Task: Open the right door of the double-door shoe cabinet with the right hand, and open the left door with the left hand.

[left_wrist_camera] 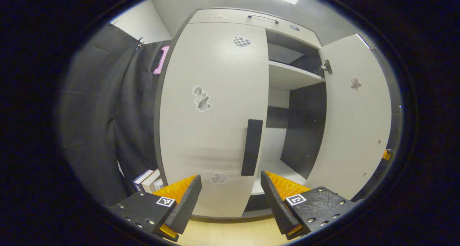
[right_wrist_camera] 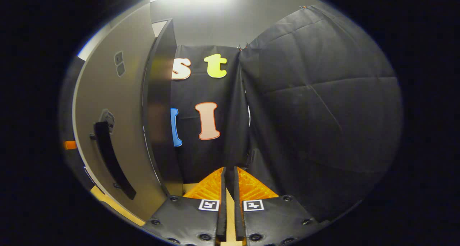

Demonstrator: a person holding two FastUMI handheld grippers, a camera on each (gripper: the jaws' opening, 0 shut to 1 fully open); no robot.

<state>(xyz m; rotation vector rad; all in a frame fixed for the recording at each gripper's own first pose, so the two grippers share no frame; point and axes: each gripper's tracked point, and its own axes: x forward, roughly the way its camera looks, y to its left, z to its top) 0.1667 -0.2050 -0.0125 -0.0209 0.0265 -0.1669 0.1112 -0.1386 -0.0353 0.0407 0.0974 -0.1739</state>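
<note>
2 doors tell the story on my feeds. From the left gripper view, the shoe cabinet (left_wrist_camera: 251, 19) faces me: its left door (left_wrist_camera: 212, 116) sits flush and closed, with a dark vertical handle (left_wrist_camera: 251, 147) near its inner edge, while the right door (left_wrist_camera: 350, 120) is swung wide, baring a shelf (left_wrist_camera: 293, 75) and the dark interior. My left gripper (left_wrist_camera: 230, 190) hangs in front of the closed door with its fingers spread wide, holding nothing, the handle just above the gap between them. A few books (left_wrist_camera: 148, 180) stand at the cabinet's lower left, against the black cloth.

From the right gripper view, I see the open right door (right_wrist_camera: 118, 131) from its outer face at the left, edge-on toward me, its long dark handle (right_wrist_camera: 113, 159) well apart from my right gripper (right_wrist_camera: 230, 183). That gripper's fingers are pressed nearly together on nothing, pointing at the cloth wall (right_wrist_camera: 316, 106).
</note>
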